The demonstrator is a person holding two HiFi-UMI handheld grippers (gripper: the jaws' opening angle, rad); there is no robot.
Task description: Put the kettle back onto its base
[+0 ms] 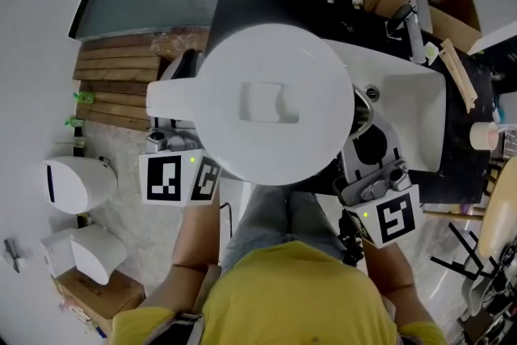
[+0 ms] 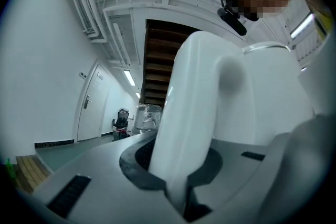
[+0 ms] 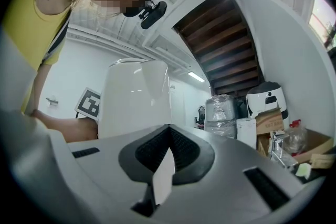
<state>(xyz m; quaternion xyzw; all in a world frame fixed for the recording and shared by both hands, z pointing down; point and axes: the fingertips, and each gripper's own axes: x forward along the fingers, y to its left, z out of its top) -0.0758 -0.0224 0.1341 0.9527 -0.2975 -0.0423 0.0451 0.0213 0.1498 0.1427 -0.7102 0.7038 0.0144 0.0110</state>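
Note:
A white kettle [image 1: 275, 101] hangs in the air in front of the person, its round lid filling the middle of the head view. My left gripper [image 1: 174, 125] is shut on its handle [image 1: 170, 99]; in the left gripper view the handle [image 2: 194, 113] rises out of the slit between the jaws of that gripper [image 2: 178, 186]. At the kettle's right side is my right gripper [image 1: 367, 137], jaws together, apart from the kettle. From the right gripper [image 3: 167, 139] the kettle [image 3: 134, 97] shows beyond the tips; only a pale sliver shows in the slit. The kettle's base shows in no view.
A white sink [image 1: 404, 109] with a faucet [image 1: 416, 28] is set in a black counter [image 1: 242, 8] under and right of the kettle. A cardboard box [image 1: 448, 16] with bottles stands at the back right. Wooden planks [image 1: 121, 85] and a white bin [image 1: 77, 182] are at the left.

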